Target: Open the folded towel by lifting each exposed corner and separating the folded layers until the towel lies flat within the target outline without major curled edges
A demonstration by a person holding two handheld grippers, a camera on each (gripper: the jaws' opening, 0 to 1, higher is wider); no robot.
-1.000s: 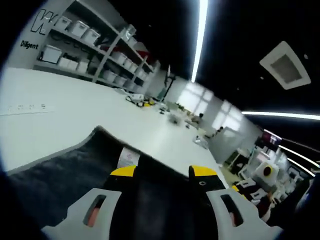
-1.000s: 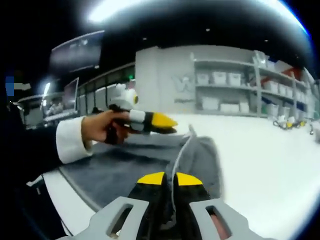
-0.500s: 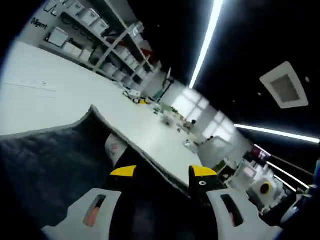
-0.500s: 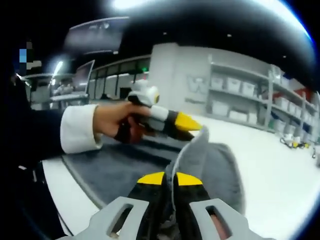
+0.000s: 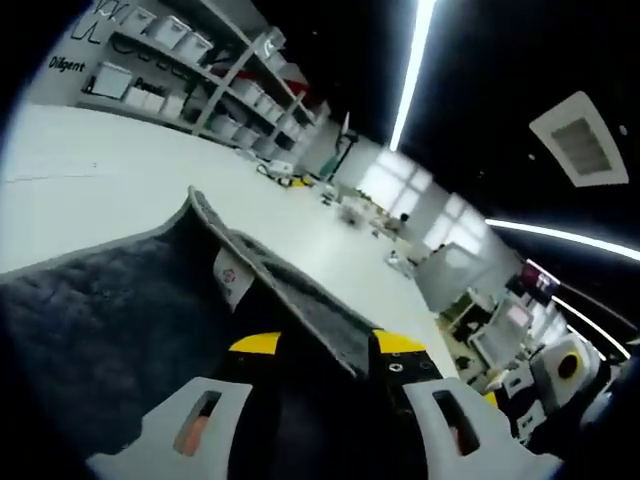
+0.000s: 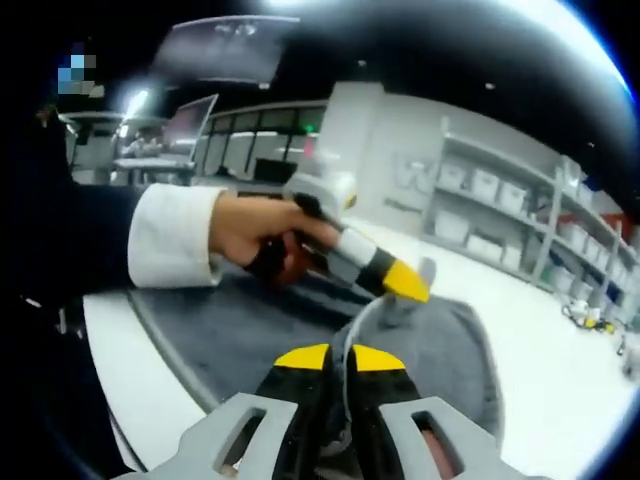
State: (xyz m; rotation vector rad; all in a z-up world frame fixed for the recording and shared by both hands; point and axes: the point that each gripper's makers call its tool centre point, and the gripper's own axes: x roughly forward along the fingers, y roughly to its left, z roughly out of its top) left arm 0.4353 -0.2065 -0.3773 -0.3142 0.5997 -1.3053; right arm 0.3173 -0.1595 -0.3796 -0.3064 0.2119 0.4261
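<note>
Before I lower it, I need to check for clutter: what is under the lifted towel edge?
Under the raised towel edge, a white label and more dark fabric show. The table beneath is covered.

- Black lettering "Diligent" (image 5: 68, 64) reads on the pale grey back wall beside the shelving.
- Small white sewn tag (image 5: 231, 279) on the dark grey towel carries a mark, too small to read.

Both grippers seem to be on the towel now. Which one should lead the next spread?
Probably left. The left gripper pinches a raised corner of the grey towel, reaching further over the white table. The right gripper is shut on a nearer edge and looks better suited to anchoring.
</note>
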